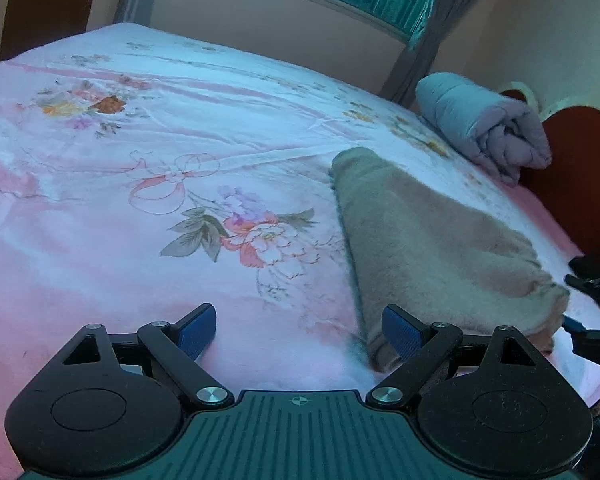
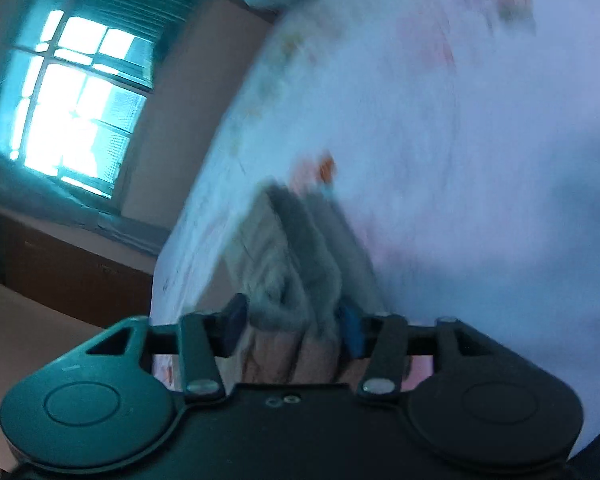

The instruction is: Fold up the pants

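The folded beige fleece pants lie as a long slab on the right of the pink floral bed sheet. My left gripper hovers low over the sheet with its jaws wide and nothing between them. Its right blue pad is close beside the pants' near left corner. My right gripper sits at the pants' near right end. In the blurred right wrist view the layered end of the pants fills the gap of the right gripper, whose jaws are parted and flank the fabric.
A rolled lilac quilt lies at the far right by the red headboard. The wall and window stand beyond the bed's far edge. Bare sheet stretches left of the pants.
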The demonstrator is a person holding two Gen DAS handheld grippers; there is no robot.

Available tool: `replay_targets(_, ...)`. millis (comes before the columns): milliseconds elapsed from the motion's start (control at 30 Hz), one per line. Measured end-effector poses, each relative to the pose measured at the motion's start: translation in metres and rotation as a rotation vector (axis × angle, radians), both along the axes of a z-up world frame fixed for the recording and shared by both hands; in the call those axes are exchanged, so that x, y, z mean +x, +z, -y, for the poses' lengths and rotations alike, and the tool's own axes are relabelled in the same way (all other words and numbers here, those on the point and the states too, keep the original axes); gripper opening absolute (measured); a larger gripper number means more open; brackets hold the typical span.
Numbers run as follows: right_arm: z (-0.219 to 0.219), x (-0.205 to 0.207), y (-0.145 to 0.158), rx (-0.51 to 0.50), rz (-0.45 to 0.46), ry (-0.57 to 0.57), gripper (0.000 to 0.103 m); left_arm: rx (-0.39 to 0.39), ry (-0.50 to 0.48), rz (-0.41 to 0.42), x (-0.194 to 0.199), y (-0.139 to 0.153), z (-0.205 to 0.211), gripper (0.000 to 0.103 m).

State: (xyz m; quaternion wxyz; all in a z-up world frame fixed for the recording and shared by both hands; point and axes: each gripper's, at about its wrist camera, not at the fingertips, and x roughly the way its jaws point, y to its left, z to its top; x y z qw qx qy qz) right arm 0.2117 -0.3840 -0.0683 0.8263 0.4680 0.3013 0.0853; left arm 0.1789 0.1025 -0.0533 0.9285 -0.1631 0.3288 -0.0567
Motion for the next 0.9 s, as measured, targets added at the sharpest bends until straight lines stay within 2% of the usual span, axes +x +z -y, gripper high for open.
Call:
replay_targets(67, 0.010, 0.002, 0.004, -0.025, -0.004, -0.002, 0.080, -0.003, -0.026, 0.007, 0.007, 0.001, 0.004, 0.089)
replay_targets(167, 0.021, 0.015, -0.006, -0.009, -0.031, 0.049, 0.079, -0.032, -0.064, 0.020, 0.028, 0.005, 0.012, 0.089)
replay_targets(233, 0.026, 0.030, -0.019, 0.029, -0.049, 0.106, 0.078, -0.121, -0.114, 0.012, 0.049, 0.005, 0.015, 0.090)
replay_targets(367, 0.028, 0.043, -0.028, 0.068, -0.038, 0.169, 0.075, -0.242, -0.184, -0.084, 0.092, -0.009, 0.020, 0.090)
replay_targets(500, 0.028, 0.059, -0.031, 0.091, -0.030, 0.289, 0.078, -0.299, -0.230, -0.143, 0.124, -0.022, 0.023, 0.090)
replay_targets(667, 0.025, 0.085, -0.026, 0.071, -0.067, 0.432, 0.078, -0.352, -0.300, -0.195, 0.158, -0.032, 0.026, 0.090)
replay_targets(867, 0.011, 0.111, -0.026, 0.056, -0.096, 0.511, 0.078, -0.392, -0.355, -0.211, 0.184, -0.042, 0.040, 0.090)
replay_targets(900, 0.009, 0.114, -0.025, 0.058, -0.097, 0.517, 0.078, -0.399, -0.374, -0.216, 0.186, -0.042, 0.044, 0.083)
